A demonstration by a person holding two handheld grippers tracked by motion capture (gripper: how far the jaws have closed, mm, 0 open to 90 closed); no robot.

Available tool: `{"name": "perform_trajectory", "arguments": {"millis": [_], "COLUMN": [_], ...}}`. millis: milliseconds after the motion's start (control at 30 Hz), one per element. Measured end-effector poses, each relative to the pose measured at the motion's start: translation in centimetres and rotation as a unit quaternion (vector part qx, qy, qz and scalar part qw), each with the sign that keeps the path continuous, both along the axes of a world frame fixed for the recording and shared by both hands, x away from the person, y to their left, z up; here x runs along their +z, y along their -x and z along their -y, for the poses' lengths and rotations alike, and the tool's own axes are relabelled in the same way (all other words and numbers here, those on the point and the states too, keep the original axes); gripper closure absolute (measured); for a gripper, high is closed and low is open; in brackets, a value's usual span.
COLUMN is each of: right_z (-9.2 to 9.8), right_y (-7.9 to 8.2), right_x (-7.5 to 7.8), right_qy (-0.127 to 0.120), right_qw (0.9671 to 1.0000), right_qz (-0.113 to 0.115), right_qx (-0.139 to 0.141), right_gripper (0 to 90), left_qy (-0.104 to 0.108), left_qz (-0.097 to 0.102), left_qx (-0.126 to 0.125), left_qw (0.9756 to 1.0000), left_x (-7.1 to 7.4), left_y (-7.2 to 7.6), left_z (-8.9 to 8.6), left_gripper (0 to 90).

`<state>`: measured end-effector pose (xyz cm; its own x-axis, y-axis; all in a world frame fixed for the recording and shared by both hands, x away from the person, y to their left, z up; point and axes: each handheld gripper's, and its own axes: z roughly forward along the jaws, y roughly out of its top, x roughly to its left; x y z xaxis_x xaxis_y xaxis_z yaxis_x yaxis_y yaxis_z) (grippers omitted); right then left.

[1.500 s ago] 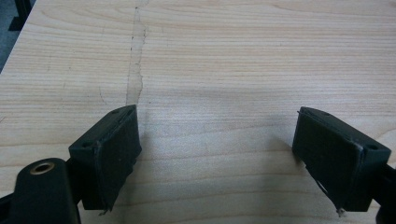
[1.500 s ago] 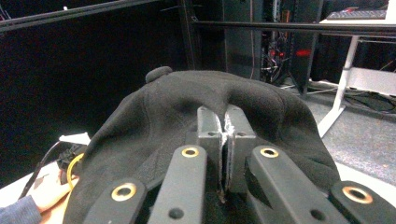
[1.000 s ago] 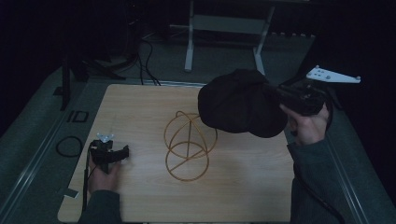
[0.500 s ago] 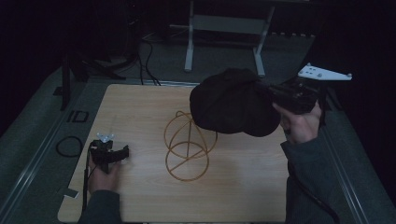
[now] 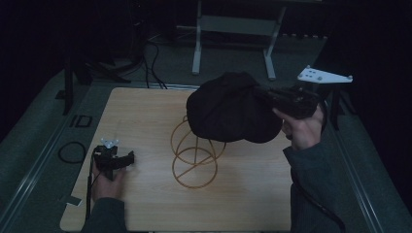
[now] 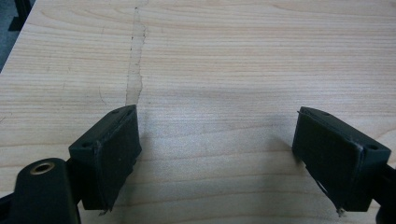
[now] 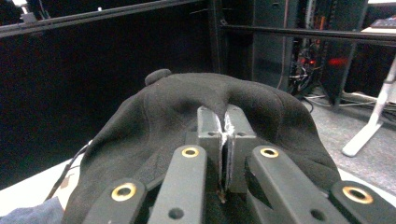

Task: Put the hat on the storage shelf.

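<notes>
Holding black hat (image 5: pixel 228 109) pinched in right tool (image 5: pixel 265 95), above wire stand (image 5: pixel 194 150)

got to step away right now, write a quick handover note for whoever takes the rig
Right gripper: shut on the edge of the black fabric cap, holding it in the air above the wire stand.
Left gripper: open, empty, resting on the light wooden table at its left side.
Gold wire stand made of hoops: upright mid-table, its top hidden under the cap.
Done: cap picked up and brought over the stand.
Left: probably lower the cap onto the stand and release.
</notes>
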<state>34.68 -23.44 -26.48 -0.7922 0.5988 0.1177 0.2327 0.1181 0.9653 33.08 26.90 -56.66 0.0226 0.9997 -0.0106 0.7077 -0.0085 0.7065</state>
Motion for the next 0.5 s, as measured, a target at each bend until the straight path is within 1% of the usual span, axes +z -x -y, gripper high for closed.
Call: {"name": "perform_trajectory", "arguments": {"millis": [233, 267, 333, 500], "right_z": [-1.6, -1.6, -2.4, -3.5], "right_y": [-0.1, -0.1, -0.1, -0.2], "right_x": [-0.4, -0.4, -0.7, -1.1], "right_qy": [0.007, 0.007, 0.011, 0.017], "right_qw": [0.9998, 0.9998, 0.9996, 0.9991], "right_qz": [-0.002, -0.002, -0.004, -0.006], "right_qx": [0.018, 0.018, 0.026, 0.039], "right_gripper": [87.2, 87.2, 87.2, 87.2], "left_qy": [0.0, 0.0, 0.001, 0.0], "left_qz": [0.0, 0.0, 0.001, 0.0], "left_qx": [0.0, 0.0, 0.0, 0.0], "left_qw": [1.0, 1.0, 1.0, 1.0], "left_x": [0.0, 0.0, 0.0, 0.0], "left_y": [0.0, 0.0, 0.0, 0.0], "left_z": [0.0, 0.0, 0.0, 0.0], "left_gripper": [14.7, 14.7, 14.7, 14.7]}}
